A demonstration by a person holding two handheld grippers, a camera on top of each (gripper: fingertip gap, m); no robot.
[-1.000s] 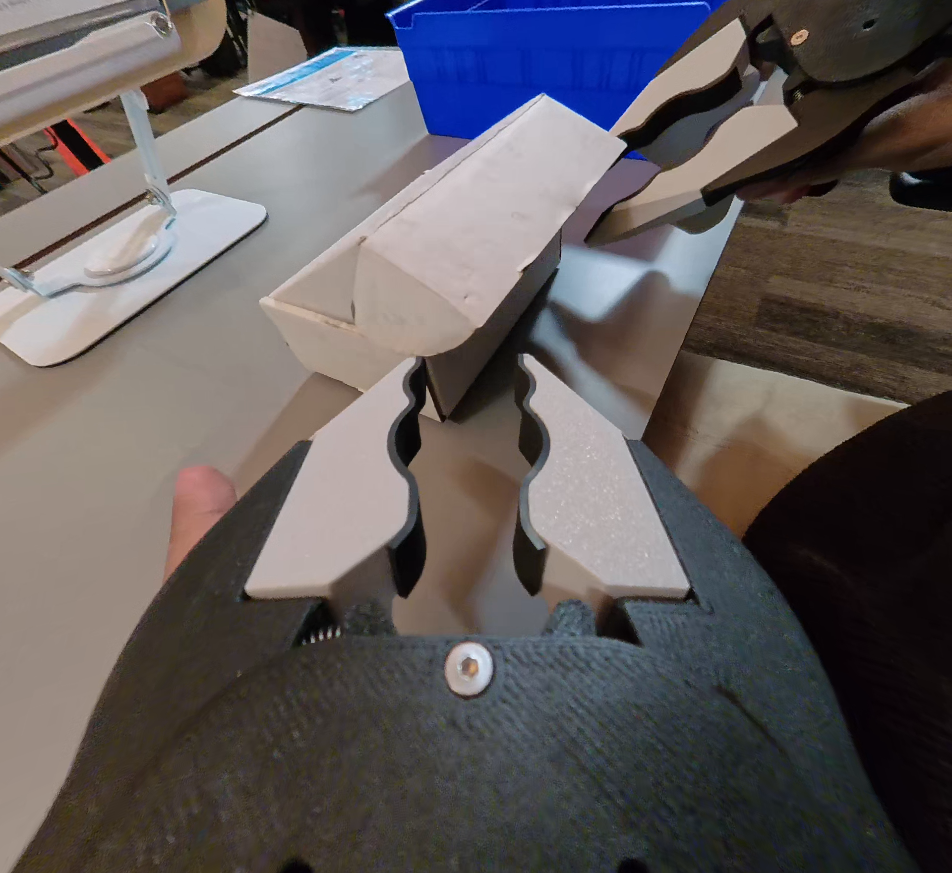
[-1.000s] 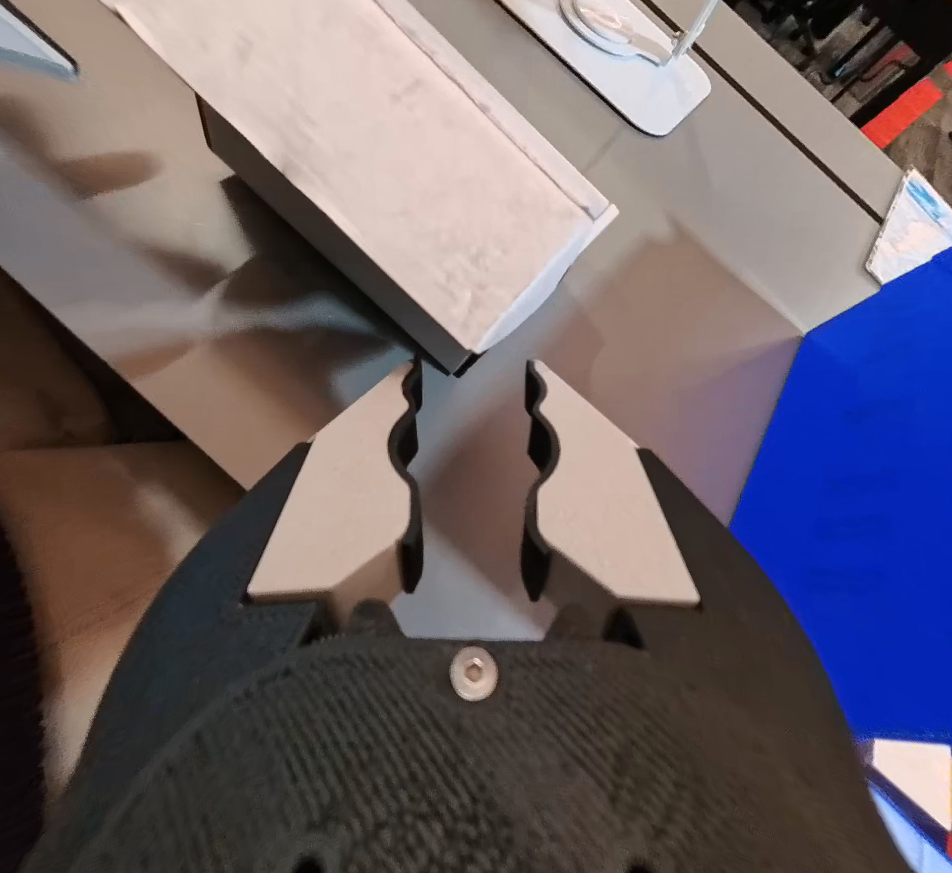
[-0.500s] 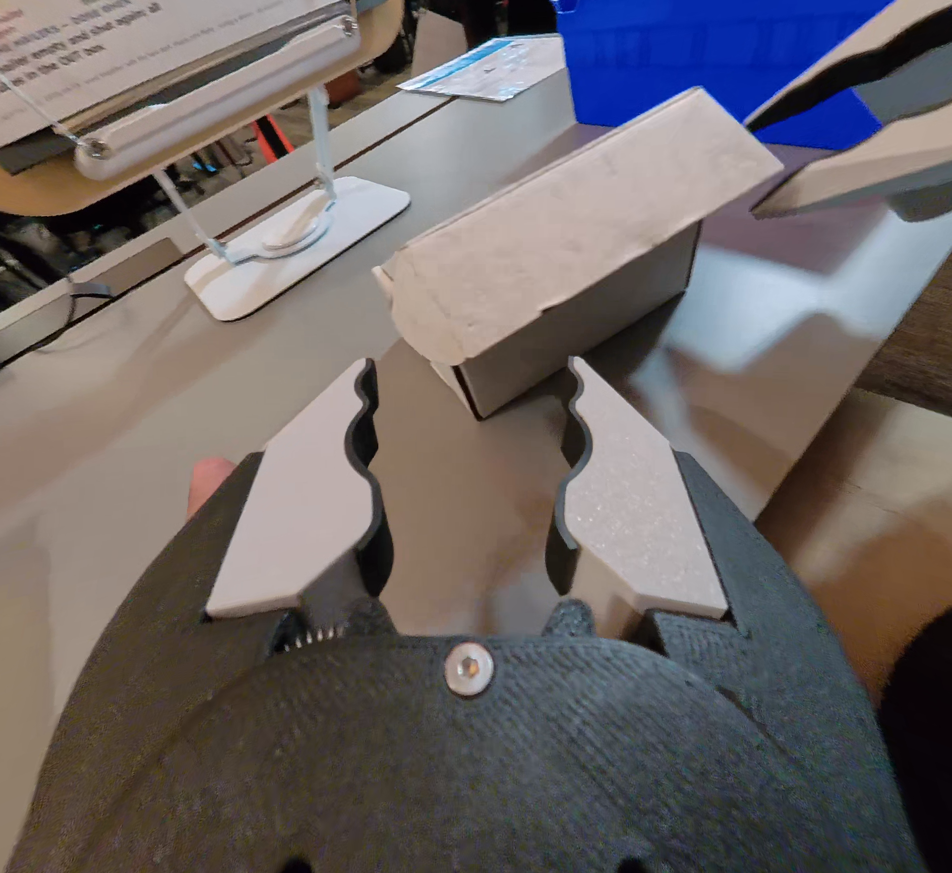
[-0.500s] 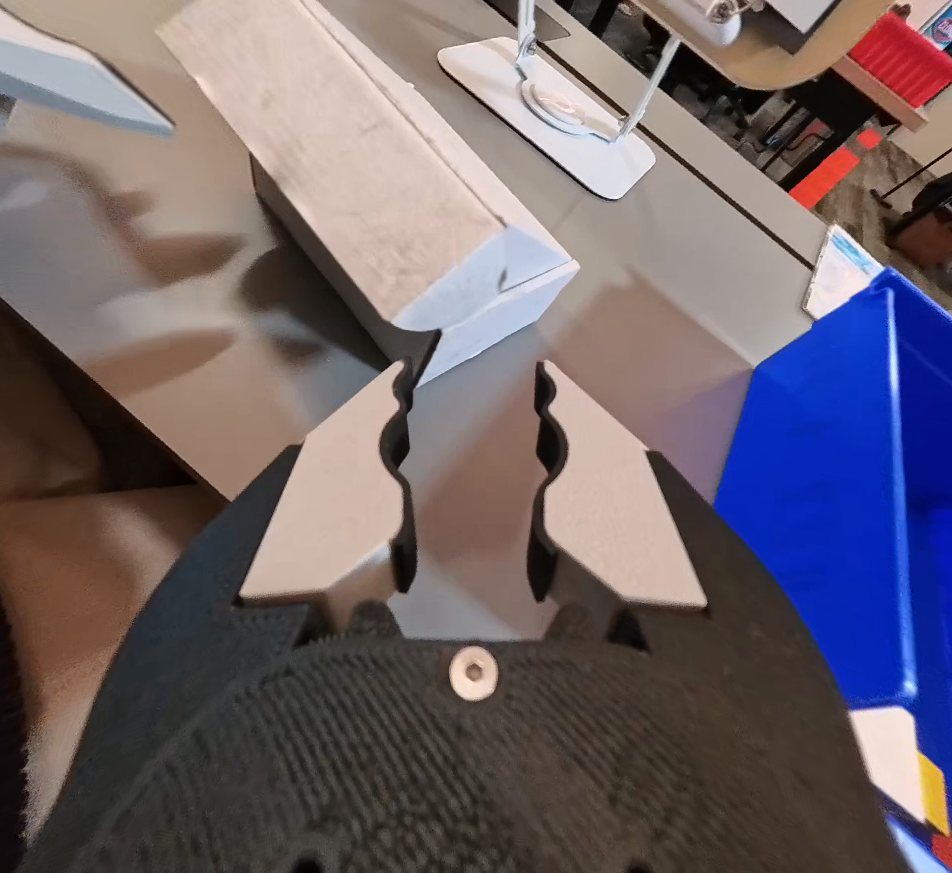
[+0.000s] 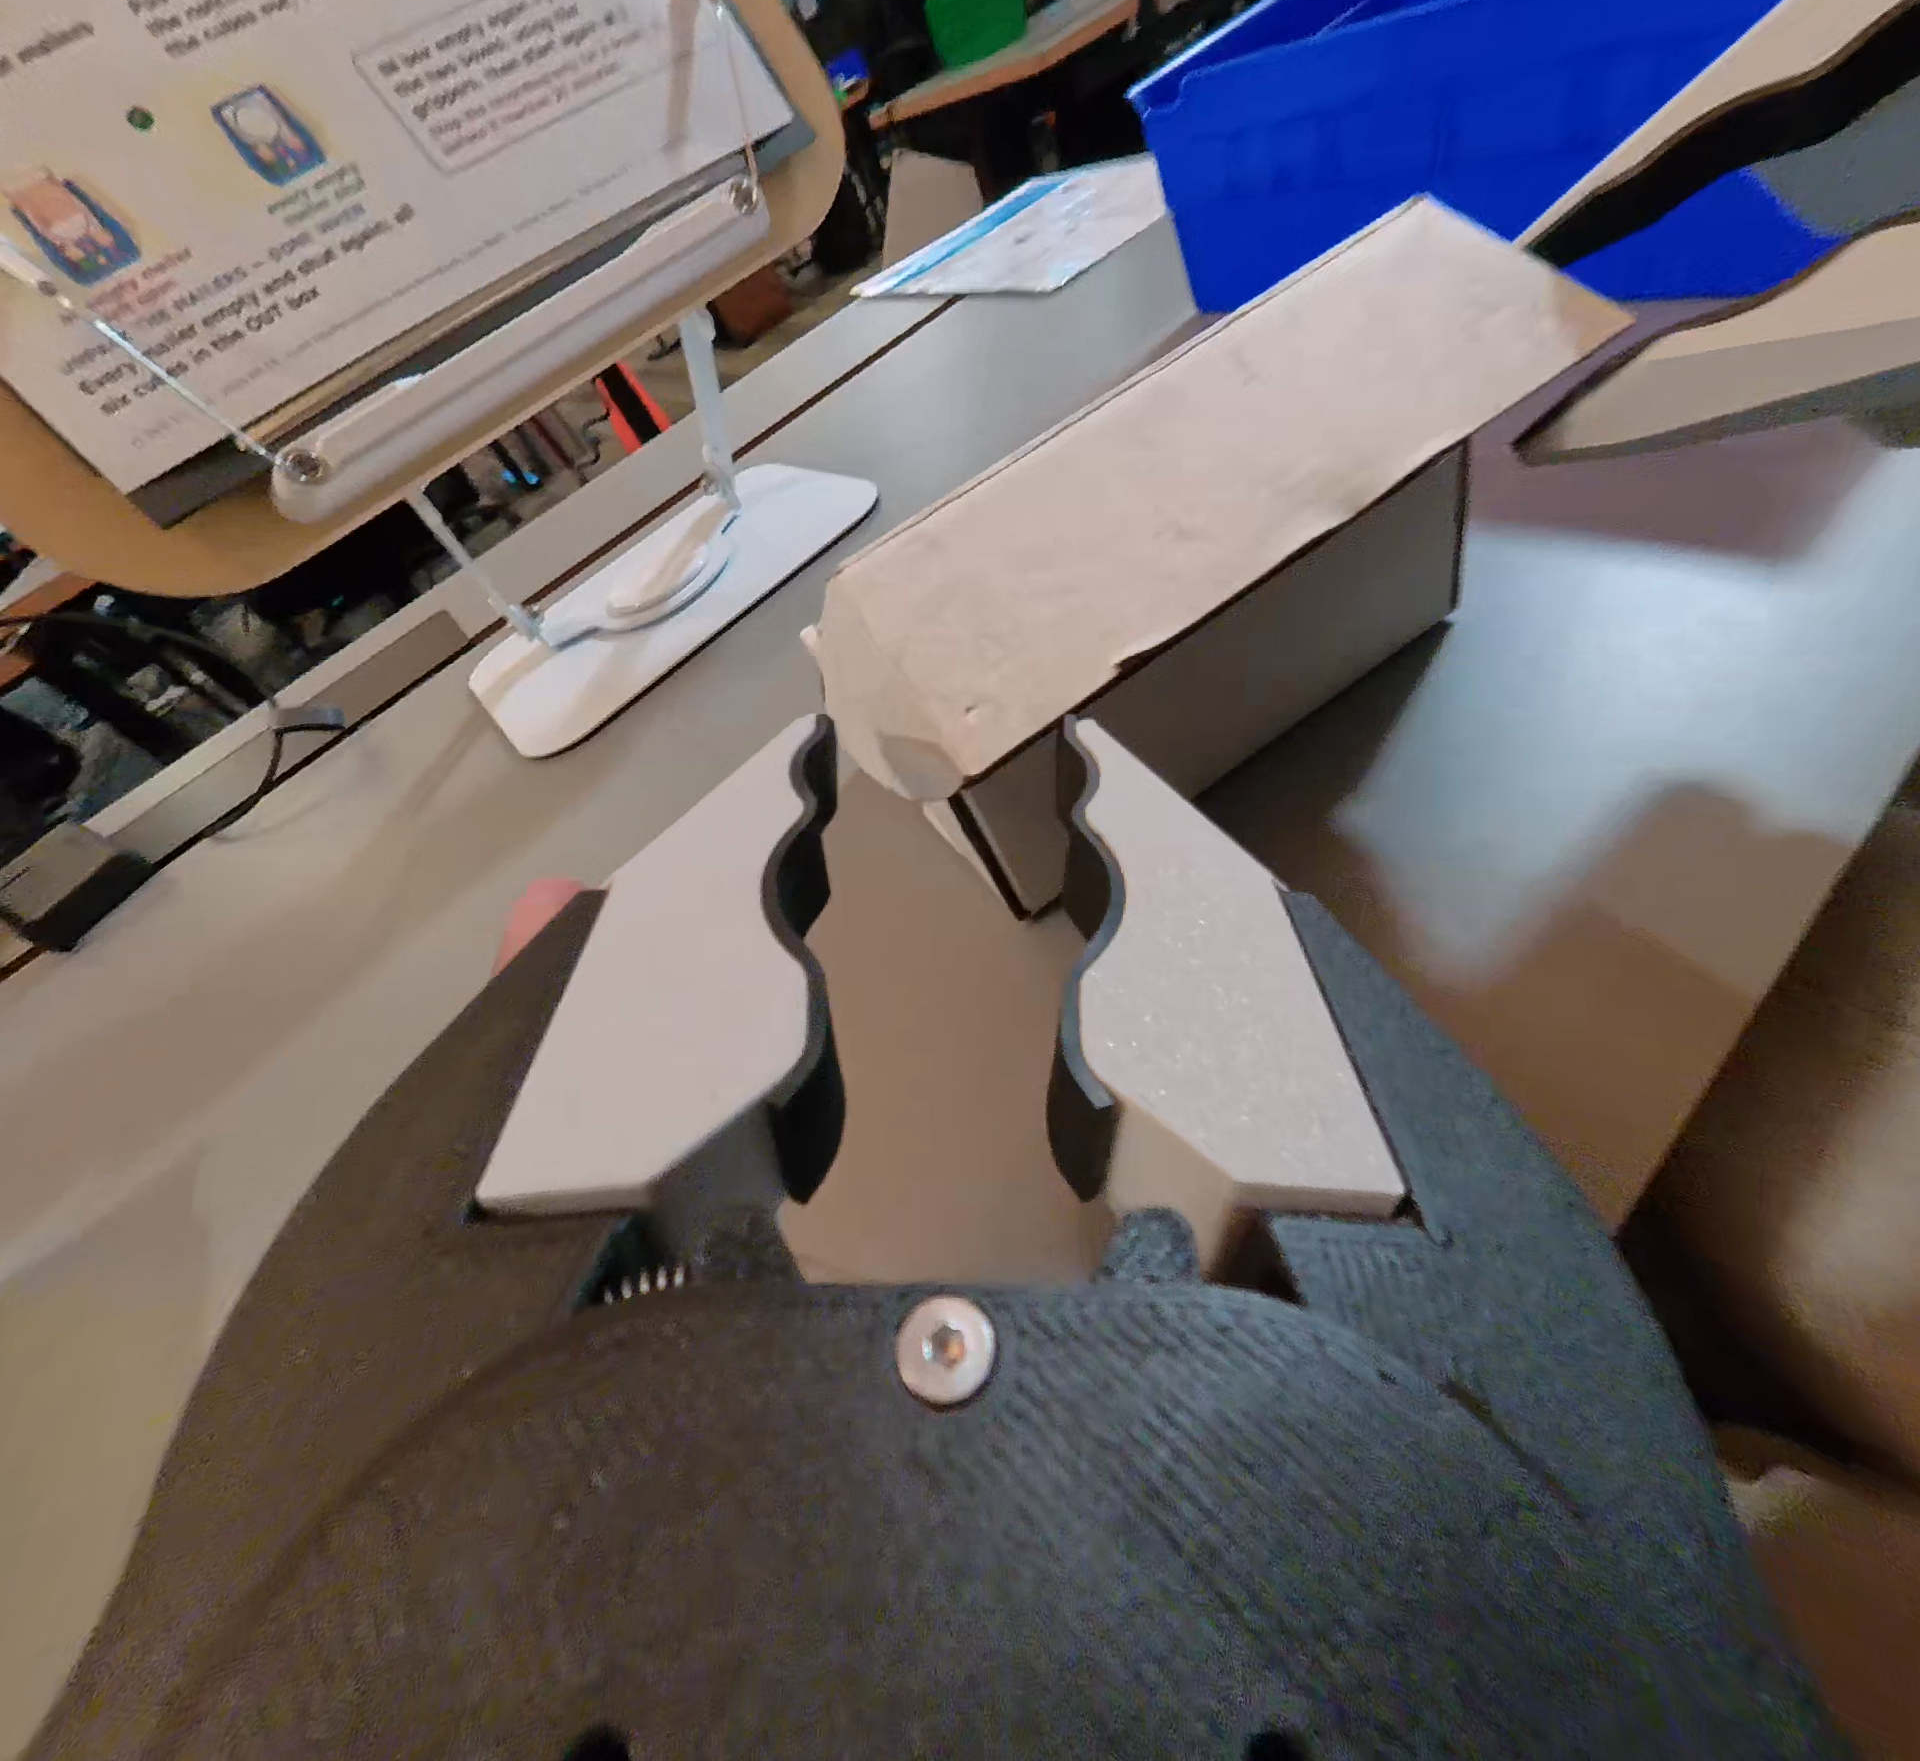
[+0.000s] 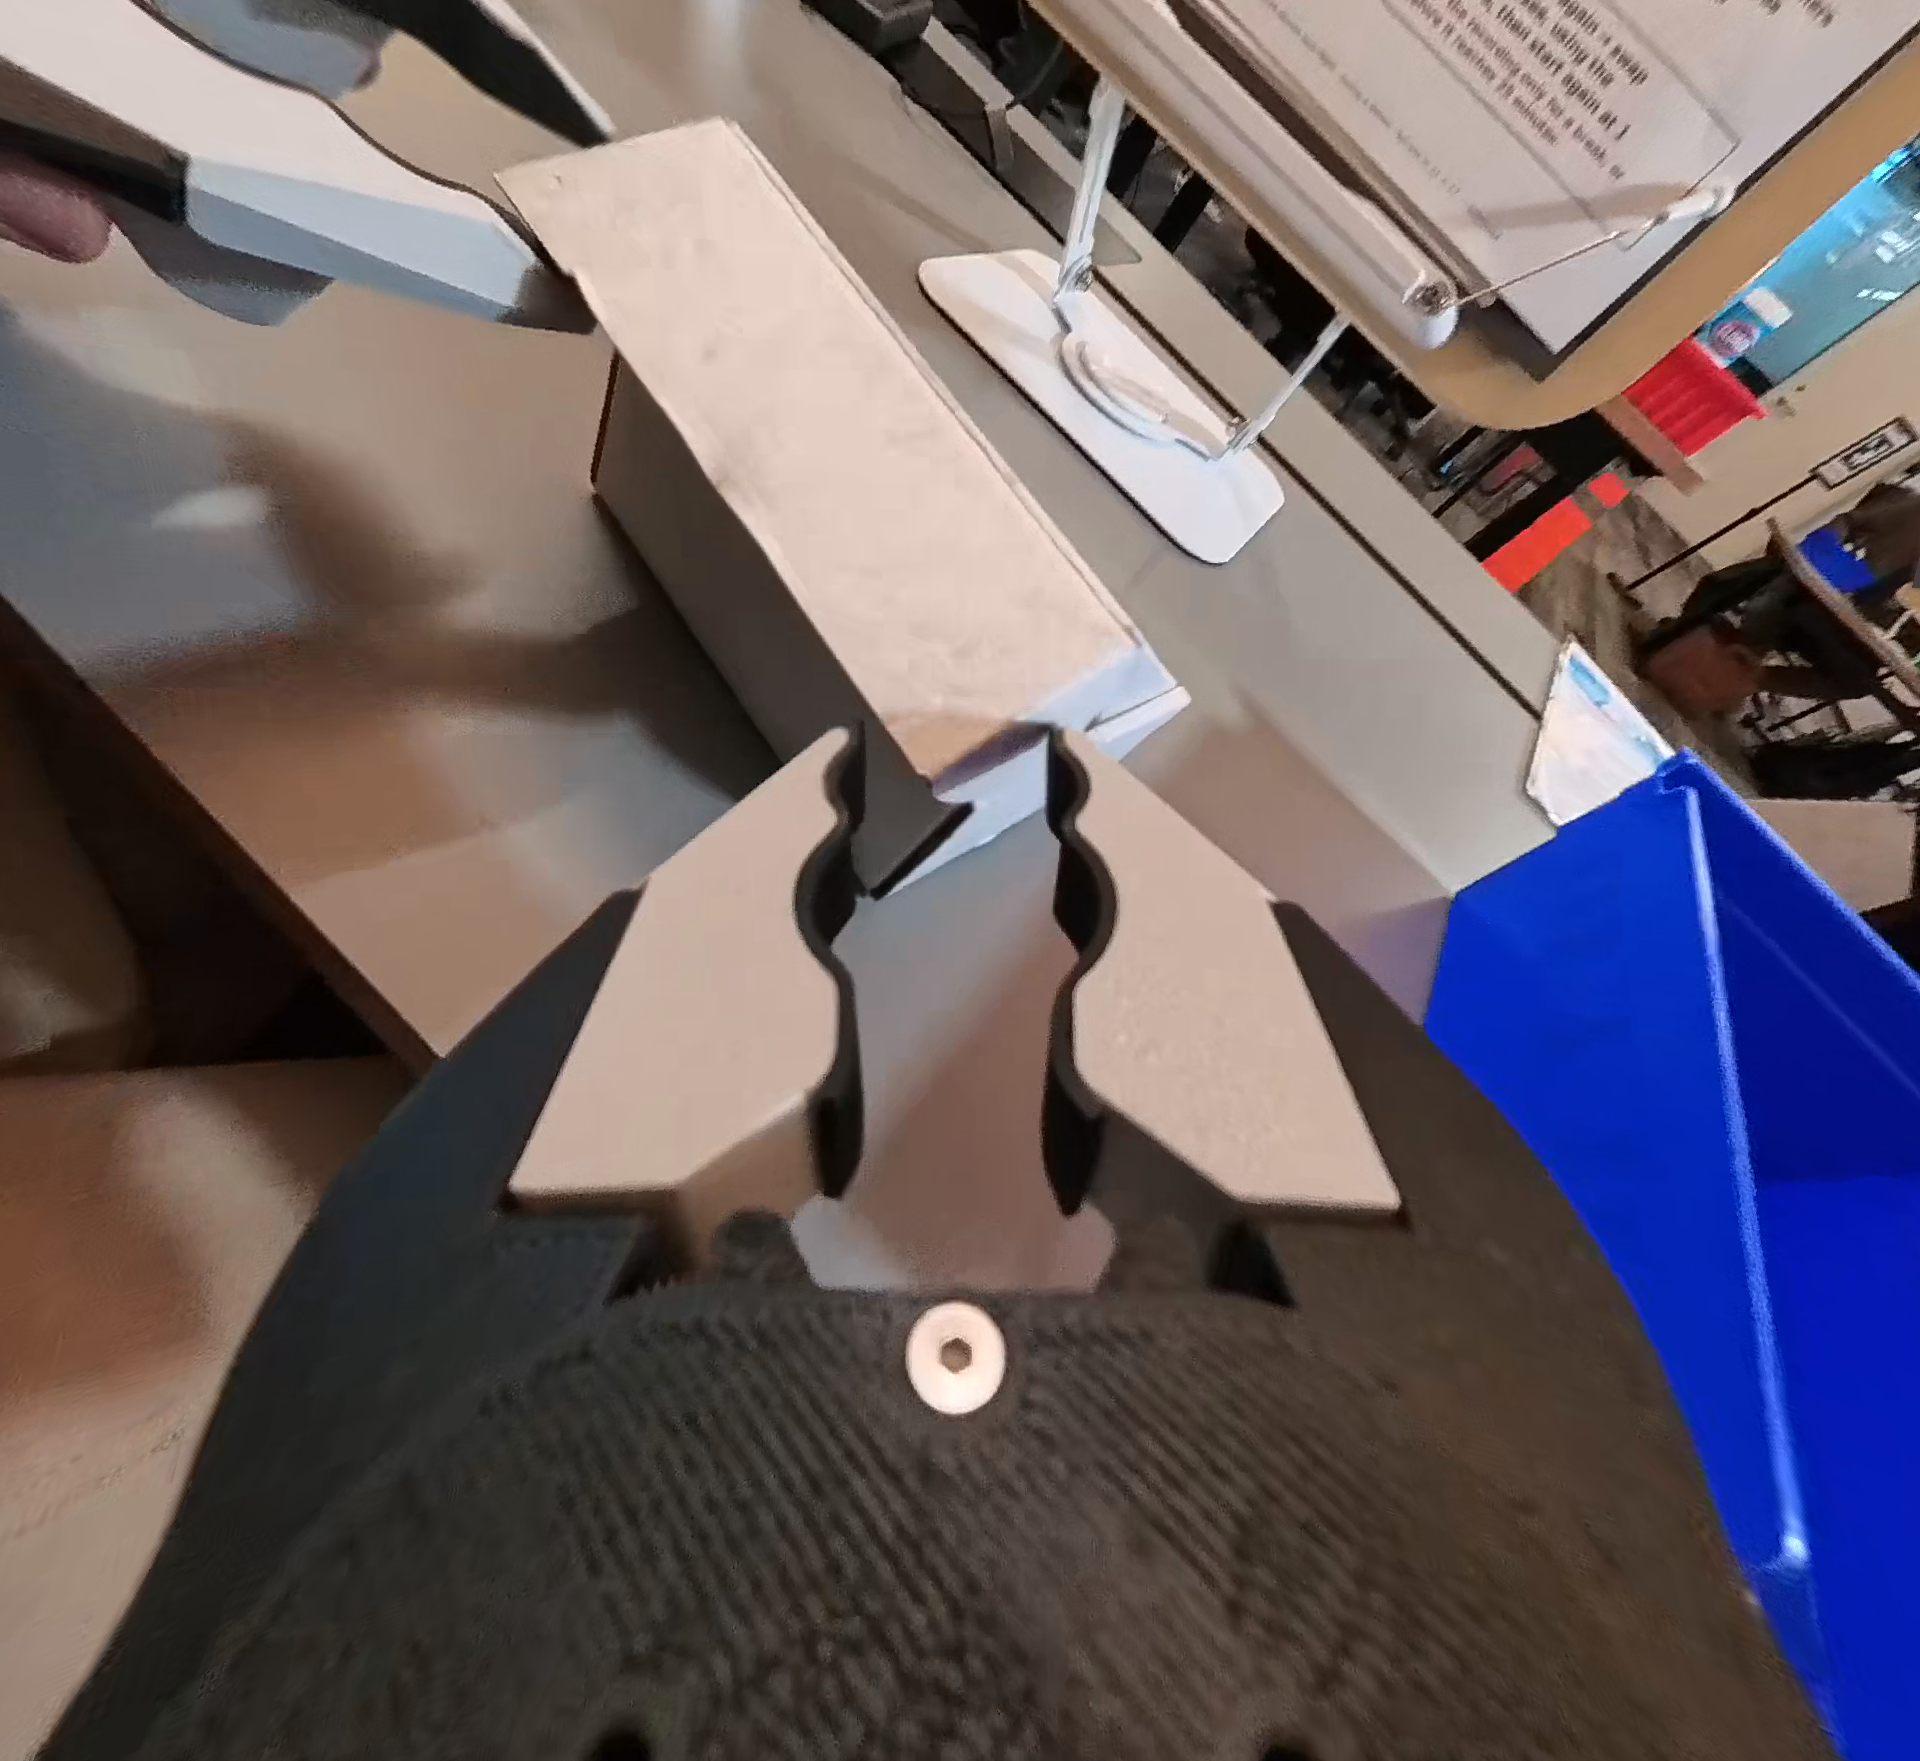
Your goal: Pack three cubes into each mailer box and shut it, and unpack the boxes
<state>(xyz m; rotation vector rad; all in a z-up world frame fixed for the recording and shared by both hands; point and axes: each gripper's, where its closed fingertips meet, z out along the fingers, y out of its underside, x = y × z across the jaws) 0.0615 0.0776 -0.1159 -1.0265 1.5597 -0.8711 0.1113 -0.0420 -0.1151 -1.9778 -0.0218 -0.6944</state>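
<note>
Lying on the table (image 5: 312, 984), the box (image 5: 1195, 506) looks shut, its lid down. In the left wrist view, the left gripper (image 5: 940, 776) brackets the box's near corner, fingers parted and grasping nothing; the blue bin (image 5: 1455, 132) stands behind the box, the document stand (image 5: 665, 589) to its left. In the right wrist view, the right gripper (image 6: 951, 776) straddles the box's (image 6: 831, 464) opposite corner, likewise released. No cubes show, so whether this box is packed or emptied cannot be told; handling it remains.
</note>
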